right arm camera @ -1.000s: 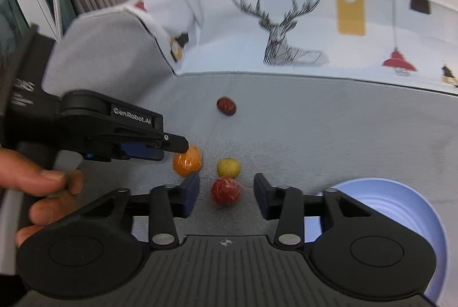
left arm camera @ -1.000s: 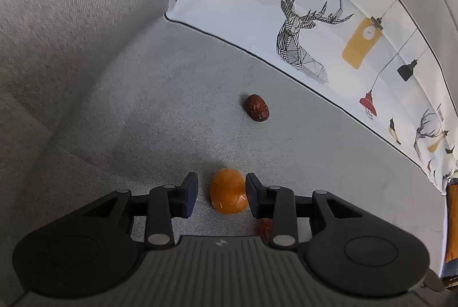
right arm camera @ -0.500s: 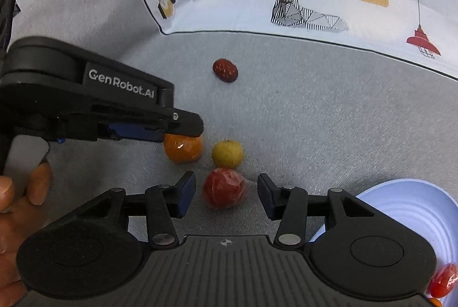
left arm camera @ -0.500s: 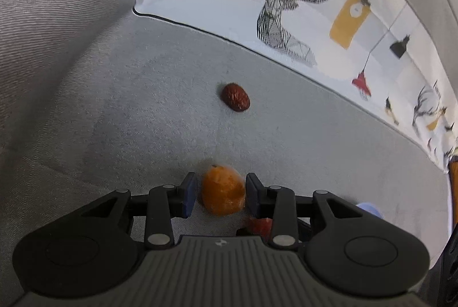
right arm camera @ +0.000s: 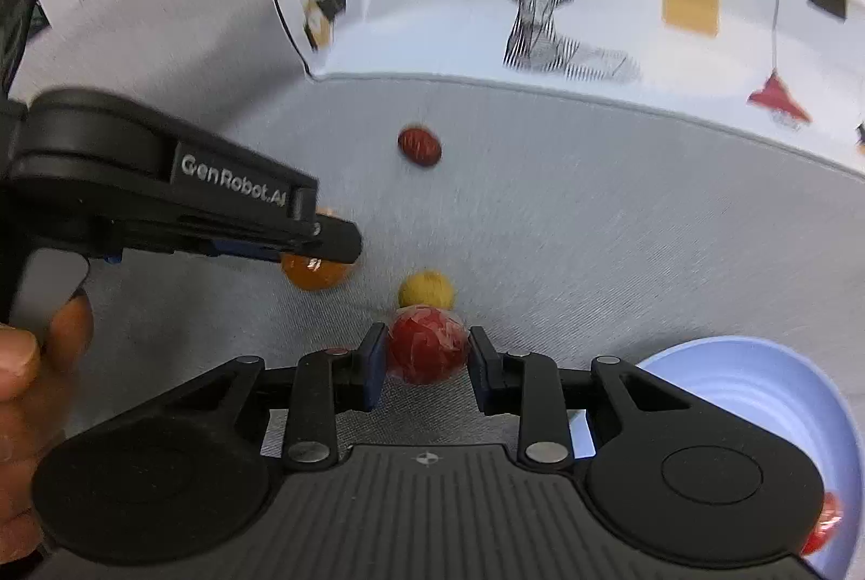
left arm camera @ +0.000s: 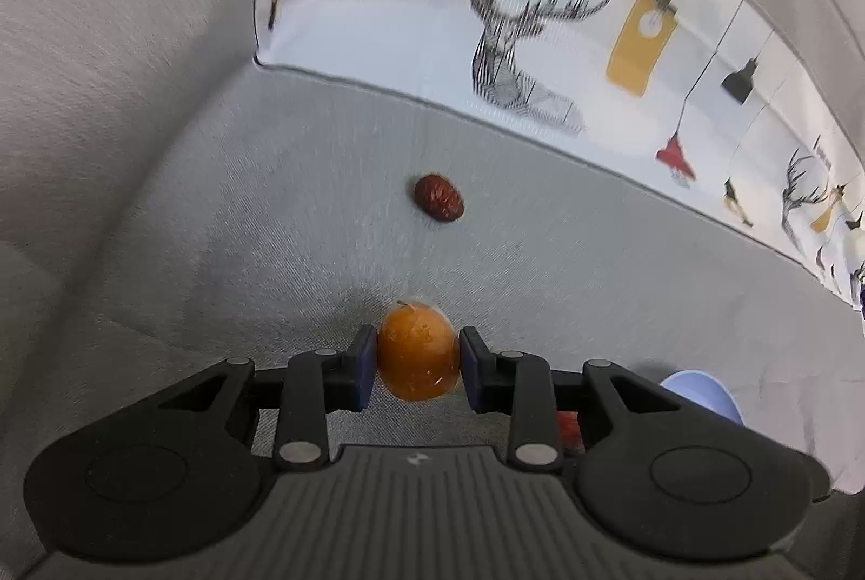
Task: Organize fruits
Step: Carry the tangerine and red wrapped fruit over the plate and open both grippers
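A white cushion [left arm camera: 540,55] printed with a line-drawn deer [right arm camera: 546,1], hanging lamps and the words "Fashion Home" leans against the grey sofa [left arm camera: 162,180] back behind the seat

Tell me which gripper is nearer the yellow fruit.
Right. The right gripper, clamped on the red fruit, sits just before the yellow fruit; the left gripper, holding the orange fruit, is off to its left.

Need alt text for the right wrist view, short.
The right tool is shut on a round red wrapped fruit over grey fabric, with a light blue bowl at lower right. The left tool grips a round orange fruit; a small yellow fruit lies between.
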`<state>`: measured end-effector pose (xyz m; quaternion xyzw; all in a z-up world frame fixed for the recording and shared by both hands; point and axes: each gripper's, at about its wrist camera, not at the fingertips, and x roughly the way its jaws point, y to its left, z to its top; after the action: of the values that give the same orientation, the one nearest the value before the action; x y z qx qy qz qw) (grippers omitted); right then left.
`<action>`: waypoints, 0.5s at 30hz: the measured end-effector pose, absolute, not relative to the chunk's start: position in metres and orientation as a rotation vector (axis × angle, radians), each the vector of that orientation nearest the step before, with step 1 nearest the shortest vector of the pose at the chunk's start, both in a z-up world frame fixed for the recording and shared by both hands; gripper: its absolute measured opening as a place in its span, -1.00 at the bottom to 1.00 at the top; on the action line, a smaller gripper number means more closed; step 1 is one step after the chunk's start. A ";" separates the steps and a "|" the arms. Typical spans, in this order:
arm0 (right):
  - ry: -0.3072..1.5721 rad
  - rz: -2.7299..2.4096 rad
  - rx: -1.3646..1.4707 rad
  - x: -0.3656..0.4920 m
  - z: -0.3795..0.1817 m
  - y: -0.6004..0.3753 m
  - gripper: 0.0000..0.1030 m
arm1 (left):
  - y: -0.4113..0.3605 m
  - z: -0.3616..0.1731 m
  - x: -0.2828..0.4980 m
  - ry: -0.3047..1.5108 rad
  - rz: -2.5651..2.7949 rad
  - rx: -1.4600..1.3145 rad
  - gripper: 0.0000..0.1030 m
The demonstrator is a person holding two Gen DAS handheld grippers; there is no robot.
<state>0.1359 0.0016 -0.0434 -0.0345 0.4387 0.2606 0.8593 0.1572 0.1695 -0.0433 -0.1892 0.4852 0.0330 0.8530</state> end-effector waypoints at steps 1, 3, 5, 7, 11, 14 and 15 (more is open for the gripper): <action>0.901 0.538 -0.070 0.132 -0.036 -0.005 -0.37 | 0.169 -0.038 0.152 1.002 0.070 -0.402 -0.31; 0.858 0.520 -0.052 0.127 -0.020 -0.020 -0.37 | 0.165 -0.028 0.144 0.969 0.068 -0.393 -0.31; 0.808 0.500 -0.011 0.119 -0.001 -0.040 -0.37 | 0.159 -0.015 0.135 0.924 0.060 -0.369 -0.31; 0.747 0.482 0.026 0.107 0.020 -0.062 -0.37 | 0.153 -0.004 0.125 0.880 0.044 -0.367 -0.31; 0.645 0.426 0.090 0.082 0.051 -0.110 -0.37 | 0.138 0.015 0.104 0.810 0.022 -0.337 -0.31; 0.615 0.357 0.170 0.068 0.057 -0.152 -0.37 | 0.125 0.025 0.088 0.770 -0.003 -0.327 -0.31; 0.616 0.334 0.195 0.063 0.056 -0.166 -0.37 | 0.119 0.026 0.084 0.756 -0.014 -0.315 -0.31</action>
<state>0.0631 -0.1661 0.0559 0.0954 0.3013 0.1635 0.9345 0.0842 0.1193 0.0260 -0.1532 0.3675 -0.0067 0.9173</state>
